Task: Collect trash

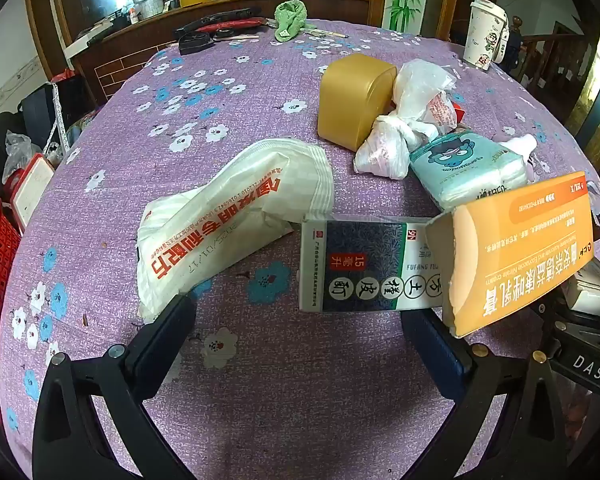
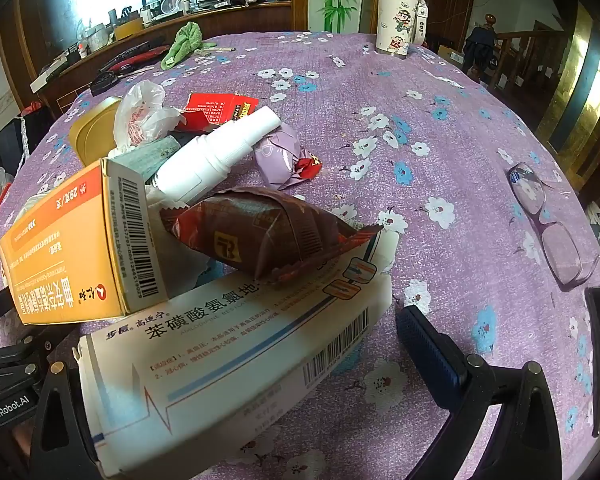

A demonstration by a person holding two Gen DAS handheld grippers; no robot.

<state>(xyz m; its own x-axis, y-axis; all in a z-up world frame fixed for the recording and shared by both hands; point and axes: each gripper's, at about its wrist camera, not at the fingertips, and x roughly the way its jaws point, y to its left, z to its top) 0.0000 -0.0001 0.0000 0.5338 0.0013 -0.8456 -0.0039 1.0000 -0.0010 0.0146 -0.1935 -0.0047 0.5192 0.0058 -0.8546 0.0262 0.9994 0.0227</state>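
Left tongs [image 1: 300, 332] stood apart over the bench [image 1: 260, 380], right tongs [image 2: 236, 364] apart with a white box [image 2: 228, 364] lying against one finger, while trash lay mid-bench: orange box [image 1: 516, 256], brown wrapper [image 2: 268, 236], white bottle [image 2: 216, 156], paper bag [image 1: 228, 216].

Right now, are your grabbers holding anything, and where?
The left gripper is open, holding nothing. The white medicine box lies between the right gripper's fingers, but whether it's gripped cannot be told.
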